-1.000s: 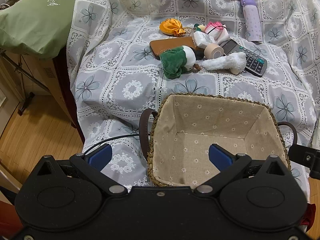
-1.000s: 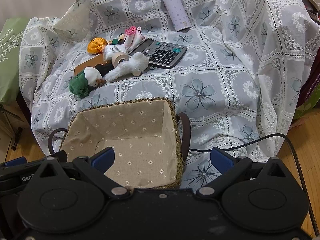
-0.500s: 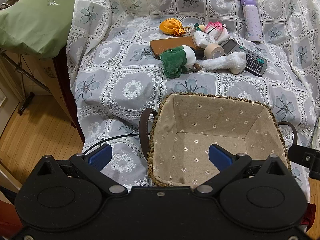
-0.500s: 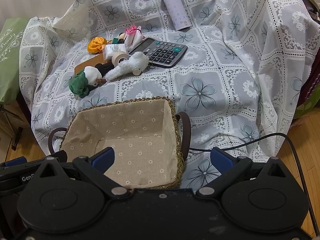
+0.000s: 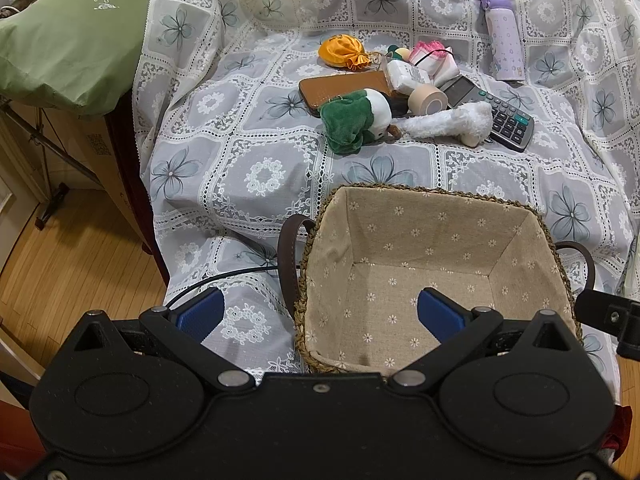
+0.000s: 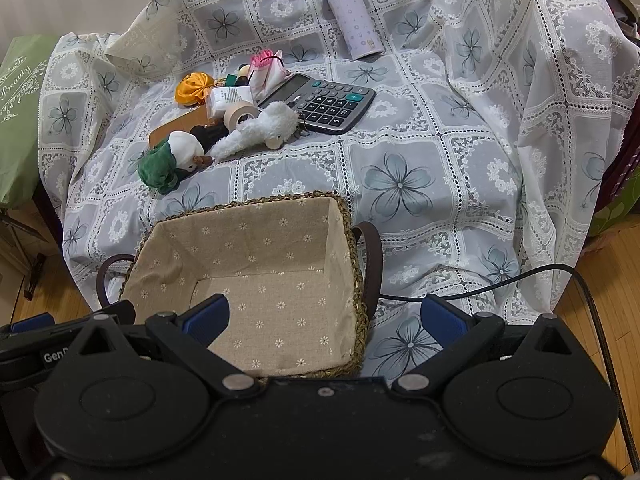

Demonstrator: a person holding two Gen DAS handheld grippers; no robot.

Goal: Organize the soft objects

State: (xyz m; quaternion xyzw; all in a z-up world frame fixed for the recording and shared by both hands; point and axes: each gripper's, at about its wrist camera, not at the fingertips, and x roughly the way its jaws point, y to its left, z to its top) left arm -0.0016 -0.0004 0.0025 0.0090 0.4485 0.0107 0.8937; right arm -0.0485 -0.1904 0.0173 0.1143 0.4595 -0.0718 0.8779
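A fabric-lined woven basket (image 5: pixel 516 224) (image 6: pixel 344 220) sits empty at the near edge of a flower-patterned cloth. Beyond it lies a cluster: a green and white plush (image 5: pixel 354 118) (image 6: pixel 172 158), a white fluffy plush (image 5: pixel 448 122) (image 6: pixel 260 130), an orange pouch (image 5: pixel 342 52) (image 6: pixel 194 88) and a pink-trimmed pouch (image 5: pixel 434 60) (image 6: pixel 266 68). My left gripper (image 5: pixel 320 314) hovers open over the basket's near left corner. My right gripper (image 6: pixel 324 318) hovers open over its near right corner. Both hold nothing.
Hard items lie among the plush: a calculator (image 5: pixel 500 118) (image 6: pixel 324 98), a tape roll (image 5: pixel 428 100) (image 6: pixel 240 114), a brown case (image 5: pixel 340 88), a white bottle (image 5: pixel 408 76). A purple flask (image 5: pixel 502 36) (image 6: pixel 354 20) lies at the back. A green bag (image 5: pixel 68 36) hangs left; wooden floor lies below.
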